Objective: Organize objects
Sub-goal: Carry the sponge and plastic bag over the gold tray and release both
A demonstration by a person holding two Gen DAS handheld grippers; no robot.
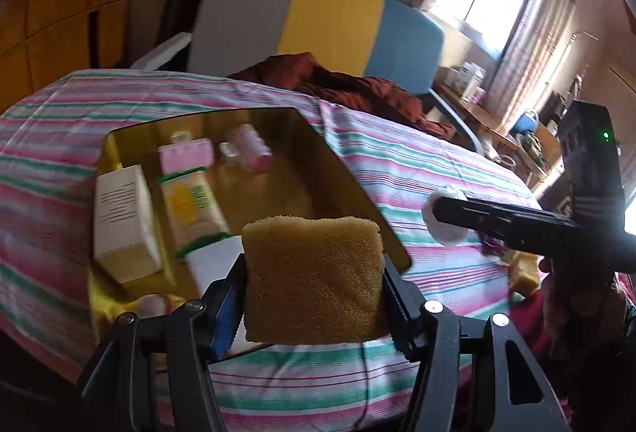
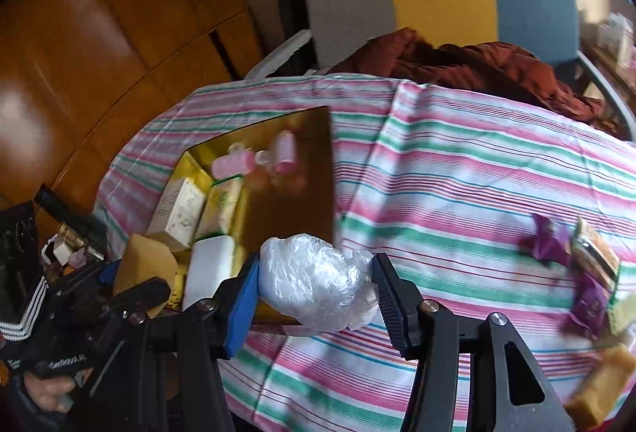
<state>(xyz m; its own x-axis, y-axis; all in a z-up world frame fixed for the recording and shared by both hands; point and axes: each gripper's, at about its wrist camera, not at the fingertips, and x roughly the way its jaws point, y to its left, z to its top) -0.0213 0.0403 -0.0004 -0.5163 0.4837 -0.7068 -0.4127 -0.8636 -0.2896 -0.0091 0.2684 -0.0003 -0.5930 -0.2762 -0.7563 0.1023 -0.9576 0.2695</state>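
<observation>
My left gripper (image 1: pixel 314 273) is shut on a tan sponge (image 1: pixel 314 253), held above the near end of a gold tray (image 1: pixel 306 185) on a striped cloth. In the tray lie a white box (image 1: pixel 123 217), a cream tube (image 1: pixel 190 205), pink containers (image 1: pixel 250 149) and a white block (image 1: pixel 214 265). My right gripper (image 2: pixel 318 273) is shut on a crumpled clear plastic bag (image 2: pixel 314 285), just right of the tray (image 2: pixel 302 201). The left wrist view shows the right gripper (image 1: pixel 449 213) over the cloth. The left gripper (image 2: pixel 131 285) with the sponge (image 2: pixel 145 265) appears low left in the right wrist view.
The striped cloth (image 2: pixel 457 169) covers a table. Purple wrappers (image 2: pixel 552 241), a packet (image 2: pixel 596 257) and a yellow bar (image 2: pixel 604 376) lie at its right. A grey, yellow and blue chair (image 1: pixel 318 18) with rust-red fabric (image 1: pixel 357 86) stands behind. A wooden cabinet (image 2: pixel 99 34) is on the left.
</observation>
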